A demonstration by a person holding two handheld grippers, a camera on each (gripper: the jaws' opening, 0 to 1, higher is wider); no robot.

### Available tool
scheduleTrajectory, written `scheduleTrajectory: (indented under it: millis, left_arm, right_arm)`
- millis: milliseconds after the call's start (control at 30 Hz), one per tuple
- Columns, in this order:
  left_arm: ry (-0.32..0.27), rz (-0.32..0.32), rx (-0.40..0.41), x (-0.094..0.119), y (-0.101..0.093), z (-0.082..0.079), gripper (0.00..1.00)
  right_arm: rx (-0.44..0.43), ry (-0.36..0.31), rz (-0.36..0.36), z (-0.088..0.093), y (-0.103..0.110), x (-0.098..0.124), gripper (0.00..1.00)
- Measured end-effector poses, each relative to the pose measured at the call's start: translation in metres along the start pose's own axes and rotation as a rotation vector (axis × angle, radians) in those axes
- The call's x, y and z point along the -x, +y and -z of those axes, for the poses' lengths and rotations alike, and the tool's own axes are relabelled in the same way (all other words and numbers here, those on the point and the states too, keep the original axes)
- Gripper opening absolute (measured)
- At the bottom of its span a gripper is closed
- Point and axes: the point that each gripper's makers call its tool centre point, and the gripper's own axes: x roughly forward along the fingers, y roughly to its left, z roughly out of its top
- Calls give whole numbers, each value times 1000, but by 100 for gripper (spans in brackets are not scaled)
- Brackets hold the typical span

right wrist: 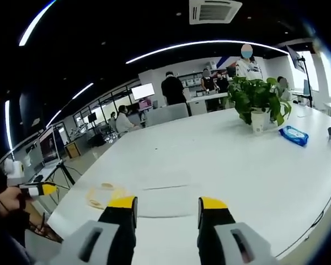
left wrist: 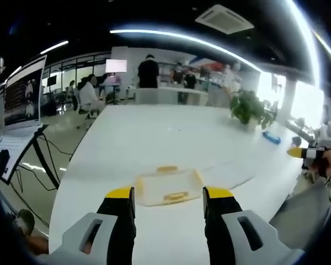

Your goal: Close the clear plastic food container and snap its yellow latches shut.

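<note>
Left claw (left wrist: 168,201) gapes before the container (left wrist: 168,186) — plant (right wrist: 257,99) nearer in right view.

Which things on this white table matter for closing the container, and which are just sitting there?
For the job: clear plastic container, its yellow latches, left gripper, right gripper.

Just lying about: potted plant, blue packet, laptop.
</note>
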Motion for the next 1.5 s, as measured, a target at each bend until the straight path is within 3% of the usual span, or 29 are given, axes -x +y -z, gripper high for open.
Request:
scheduleTrajectory:
  millis: [700,733,800,867,1300,1500]
  left_arm:
    - [12,-1,11,-26,21,-10,46]
    - [18,-4,0,-29,21,-10,46]
    - [64,-11,-103,-33,23,-6,46]
    - [71,-3,-132,-39,21,-7,47]
    - [56,-9,-51,-67,31,-13,47]
    - [64,-14,-52,-77,35,-10,47]
  right_arm:
    - [3,7,-20,-16,6,-41,42]
    - [3,6,-23,-17,6,-44,42]
    - [-5,5,-27,-18,7,-48,42]
    - [-5,12,-28,-18,8,-54,42]
    - [-32,17,-46,-21,18,-79,41]
    - [-26,21,-67,-19,30,-91,40]
